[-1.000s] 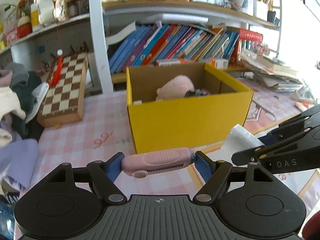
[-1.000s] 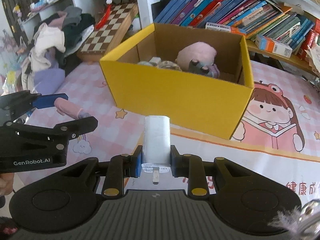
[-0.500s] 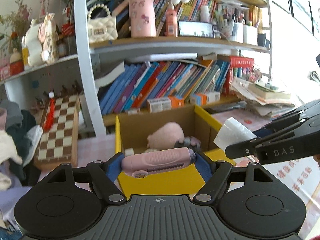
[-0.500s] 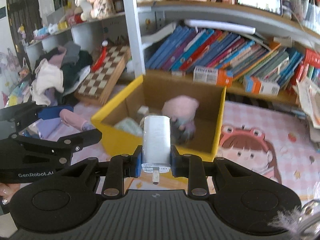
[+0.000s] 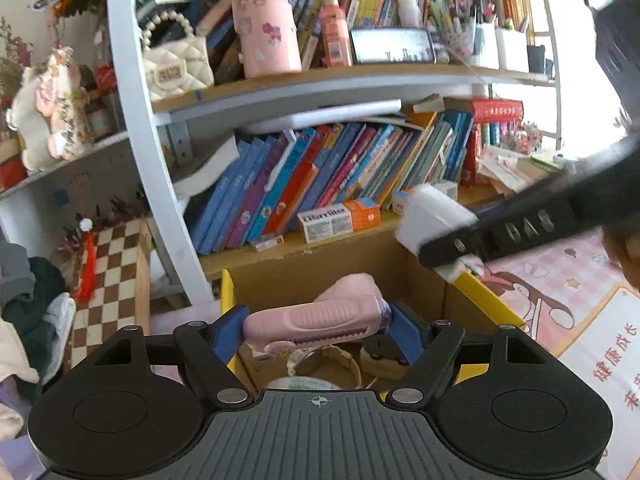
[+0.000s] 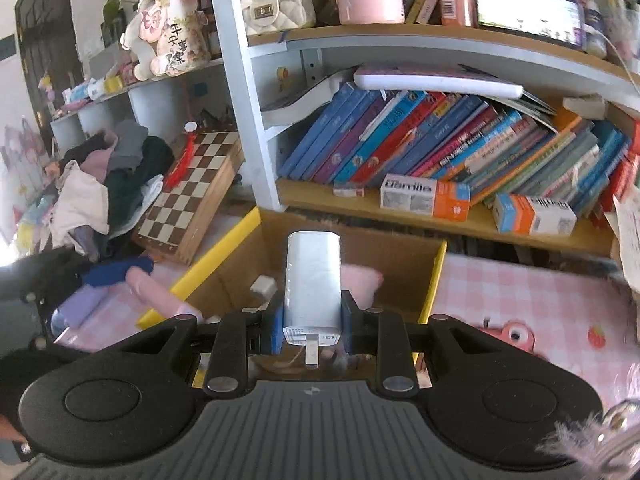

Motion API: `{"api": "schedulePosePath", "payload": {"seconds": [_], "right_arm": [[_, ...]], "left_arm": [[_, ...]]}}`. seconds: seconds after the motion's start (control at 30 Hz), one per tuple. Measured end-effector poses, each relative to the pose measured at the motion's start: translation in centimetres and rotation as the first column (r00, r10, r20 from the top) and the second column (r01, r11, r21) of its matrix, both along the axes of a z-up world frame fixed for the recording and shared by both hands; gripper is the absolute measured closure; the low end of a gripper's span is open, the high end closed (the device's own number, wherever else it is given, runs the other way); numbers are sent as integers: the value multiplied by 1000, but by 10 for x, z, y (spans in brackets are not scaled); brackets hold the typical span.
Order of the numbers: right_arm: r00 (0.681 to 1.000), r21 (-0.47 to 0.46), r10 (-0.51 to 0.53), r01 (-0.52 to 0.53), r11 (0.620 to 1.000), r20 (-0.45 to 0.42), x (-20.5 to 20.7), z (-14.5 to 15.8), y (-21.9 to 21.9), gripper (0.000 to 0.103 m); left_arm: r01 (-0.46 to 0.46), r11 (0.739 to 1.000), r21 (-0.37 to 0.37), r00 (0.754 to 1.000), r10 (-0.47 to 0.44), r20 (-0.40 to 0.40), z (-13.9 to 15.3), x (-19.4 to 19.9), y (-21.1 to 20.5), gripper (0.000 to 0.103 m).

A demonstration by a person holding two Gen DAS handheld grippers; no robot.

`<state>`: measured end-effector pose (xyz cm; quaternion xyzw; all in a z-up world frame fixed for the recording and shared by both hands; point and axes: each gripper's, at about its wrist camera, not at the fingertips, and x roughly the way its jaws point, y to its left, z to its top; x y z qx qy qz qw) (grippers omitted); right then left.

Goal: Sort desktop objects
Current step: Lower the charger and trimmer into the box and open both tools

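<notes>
My left gripper is shut on a pink ribbed utility knife, held crosswise over the near edge of the yellow cardboard box. My right gripper is shut on a white charger block, whose plug tab points back at the camera. It hovers over the open box. Inside the box lie a pink plush, a watch-like ring and small items. In the left wrist view the right gripper with the white charger block crosses above the box's right wall.
A bookshelf with slanted books rises just behind the box. A folded chessboard leans at the left beside a heap of clothes. A pink checked mat with a cartoon girl covers the desk at right.
Both grippers rose and moved forward from in front of the box to above its opening, each keeping its object. The right gripper now sits higher and closer to the shelf.
</notes>
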<state>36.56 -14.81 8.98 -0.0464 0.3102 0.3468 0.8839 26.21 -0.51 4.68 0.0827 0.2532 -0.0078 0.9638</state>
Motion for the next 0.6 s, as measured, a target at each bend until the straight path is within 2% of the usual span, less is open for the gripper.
{"api": "schedulePosePath", "payload": {"seconds": [0.3, 0.6], "right_arm": [[992, -71, 128, -129, 989, -19, 54, -10, 55, 78], [959, -156, 243, -265, 952, -144, 88, -52, 117, 78]], "left_arm": [[19, 1000, 3, 992, -18, -121, -23, 38, -12, 26], [34, 999, -13, 970, -36, -242, -42, 69, -18, 26]]}}
